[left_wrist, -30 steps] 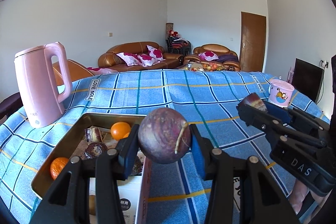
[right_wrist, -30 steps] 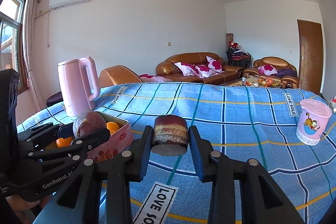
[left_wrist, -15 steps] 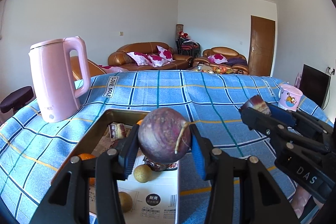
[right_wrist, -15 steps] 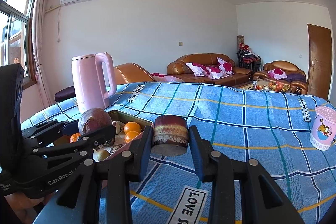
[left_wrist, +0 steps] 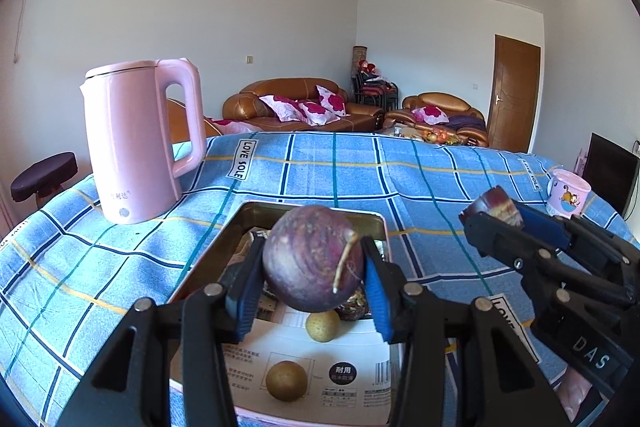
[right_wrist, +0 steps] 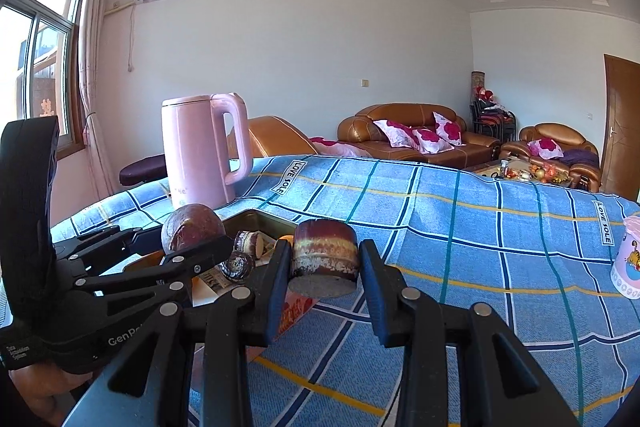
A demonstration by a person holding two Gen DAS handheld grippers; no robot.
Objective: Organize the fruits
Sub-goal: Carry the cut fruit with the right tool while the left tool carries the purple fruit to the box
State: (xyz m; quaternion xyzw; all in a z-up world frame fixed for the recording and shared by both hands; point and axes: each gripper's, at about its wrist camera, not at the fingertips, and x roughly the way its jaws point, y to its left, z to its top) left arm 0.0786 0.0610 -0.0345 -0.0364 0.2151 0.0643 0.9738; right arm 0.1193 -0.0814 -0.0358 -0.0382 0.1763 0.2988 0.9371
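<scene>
My left gripper [left_wrist: 314, 277] is shut on a round purple passion fruit [left_wrist: 312, 259] with a dry stem, held above a metal tin [left_wrist: 216, 251] on the blue checked tablecloth. Two small brown round fruits [left_wrist: 322, 325] [left_wrist: 286, 379] lie on a printed card inside the tin. My right gripper [right_wrist: 324, 269] is shut on a short dark red piece of sugar cane [right_wrist: 324, 255], held above the cloth just right of the tin [right_wrist: 256, 219]. In the left wrist view the right gripper [left_wrist: 494, 217] shows at the right; in the right wrist view the left gripper [right_wrist: 196, 241] shows at the left.
A pink kettle [left_wrist: 140, 139] stands on the cloth behind and left of the tin. A pink cartoon cup [left_wrist: 567, 193] sits near the table's far right edge. More cut pieces and a sliver of orange fruit [right_wrist: 248, 247] lie in the tin. Sofas stand beyond the table.
Both grippers have moved to the left over the table with their fruits still gripped. The tin now lies straight under the left gripper, and the kettle looks nearer.
</scene>
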